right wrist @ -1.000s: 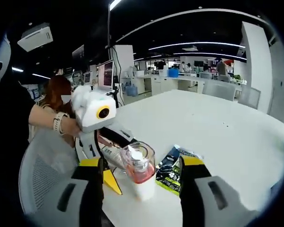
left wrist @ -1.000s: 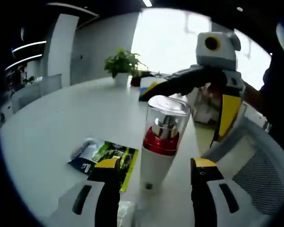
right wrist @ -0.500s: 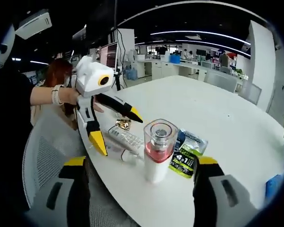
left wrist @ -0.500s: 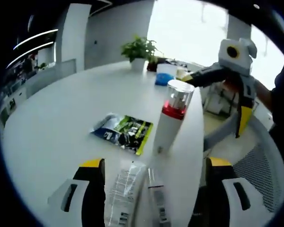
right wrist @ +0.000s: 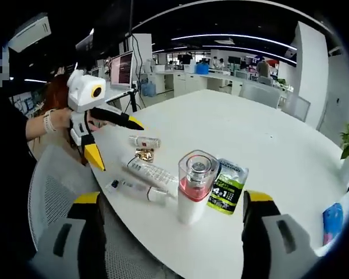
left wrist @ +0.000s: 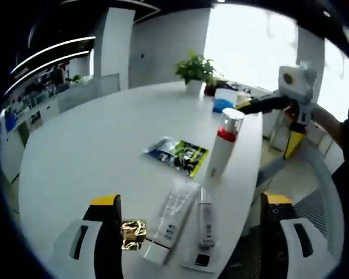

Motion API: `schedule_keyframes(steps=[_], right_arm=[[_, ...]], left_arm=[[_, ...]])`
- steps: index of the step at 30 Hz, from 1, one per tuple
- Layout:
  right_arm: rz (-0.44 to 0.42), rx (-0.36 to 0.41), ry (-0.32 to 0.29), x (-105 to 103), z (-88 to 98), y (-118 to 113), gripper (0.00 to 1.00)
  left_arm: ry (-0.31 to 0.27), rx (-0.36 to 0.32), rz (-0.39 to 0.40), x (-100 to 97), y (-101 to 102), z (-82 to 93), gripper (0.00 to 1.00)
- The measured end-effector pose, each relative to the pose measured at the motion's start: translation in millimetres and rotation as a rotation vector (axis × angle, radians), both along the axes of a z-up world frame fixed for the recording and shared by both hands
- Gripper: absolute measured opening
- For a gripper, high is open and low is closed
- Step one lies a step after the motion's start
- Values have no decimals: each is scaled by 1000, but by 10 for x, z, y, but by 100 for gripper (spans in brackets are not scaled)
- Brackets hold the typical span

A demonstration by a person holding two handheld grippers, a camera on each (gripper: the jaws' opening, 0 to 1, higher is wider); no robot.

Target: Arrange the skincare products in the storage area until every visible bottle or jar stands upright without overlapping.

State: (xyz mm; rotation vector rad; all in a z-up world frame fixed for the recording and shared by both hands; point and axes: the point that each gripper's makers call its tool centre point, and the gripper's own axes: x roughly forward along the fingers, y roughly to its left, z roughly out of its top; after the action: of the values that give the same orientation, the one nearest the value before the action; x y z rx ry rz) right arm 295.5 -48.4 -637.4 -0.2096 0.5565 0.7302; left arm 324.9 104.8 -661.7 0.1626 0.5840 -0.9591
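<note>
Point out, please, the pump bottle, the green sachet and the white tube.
pump bottle (right wrist: 191, 200): right gripper view, white body.
green sachet (right wrist: 227, 187): right gripper view, printed front.
white tube (left wrist: 173, 212): left gripper view, middle of its length.

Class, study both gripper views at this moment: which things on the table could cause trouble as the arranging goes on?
1. The upright bottle stands near the table edge; a nudge might send it off.
2. Two tubes lie flat, close together; grasping one may shift the other.
3. The green sachet lies right beside the bottle and could snag the fingers.
</note>
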Motion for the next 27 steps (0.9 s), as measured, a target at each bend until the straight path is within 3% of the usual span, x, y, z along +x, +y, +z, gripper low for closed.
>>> schedule_keyframes(steps=[2,3,6,10,15,19,23,27], right_arm=[[-9,3,-5,-12,14,10,99],[-10,6,-5,-23,18,25,99],[-19,-10,-13,-48,24,50,99],[-41,-34,-11,-72,0,76,99],[-83,-22,-1,-105,-15,120,99],[-122,-35,6,-115,-40,123,99],[-141,-15,-29,-127,23,208,100],[-161,-24,-1,-198,-25,252,100]], left_arm=[[-40,25,23,4,134,45,97],[-91,25,49,50,192,106,97],[-51,33,59,-63,339,124,97],[-85,123,115,-75,660,77,97],[-74,89,165,-133,888,150,97],[-72,108,154,-183,1029,152,97],[-62,102,114,-257,1097,168,97],[-79,122,98,-278,1162,163,97]])
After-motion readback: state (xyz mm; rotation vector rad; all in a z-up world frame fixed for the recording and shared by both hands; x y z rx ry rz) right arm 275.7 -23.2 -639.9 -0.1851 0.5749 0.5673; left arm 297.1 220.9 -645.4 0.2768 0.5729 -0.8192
